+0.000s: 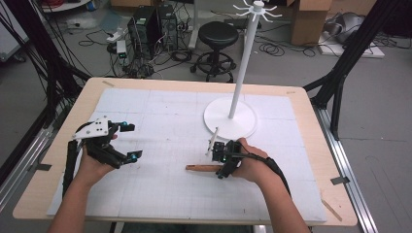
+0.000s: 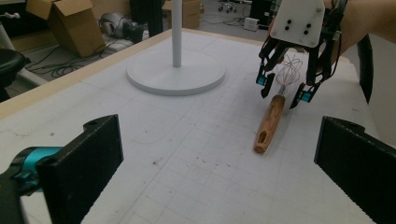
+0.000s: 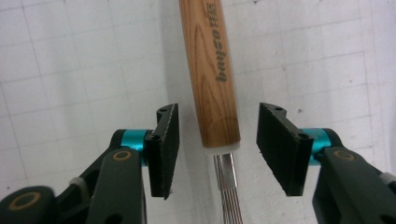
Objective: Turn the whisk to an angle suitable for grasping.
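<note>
Right gripper (image 3: 217,149) straddles the whisk (image 3: 211,70) mid-frame, jaws apart, pads clear of the wood. Light, stiff, smooth handle: grip near the collar. Left gripper (image 1: 129,141) sits wide open, left of frame.

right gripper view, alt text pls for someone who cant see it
A whisk with a wooden handle lies on a white gridded mat, with the right claw open around it: its two black pads stand either side of the handle's lower end, apart from the wood. The metal wires run down from the handle between the pads.

White stand (image 1: 236,104) on the gridded mat (image 1: 160,126) – black stool (image 1: 218,36), boxes (image 1: 311,19) behind
</note>
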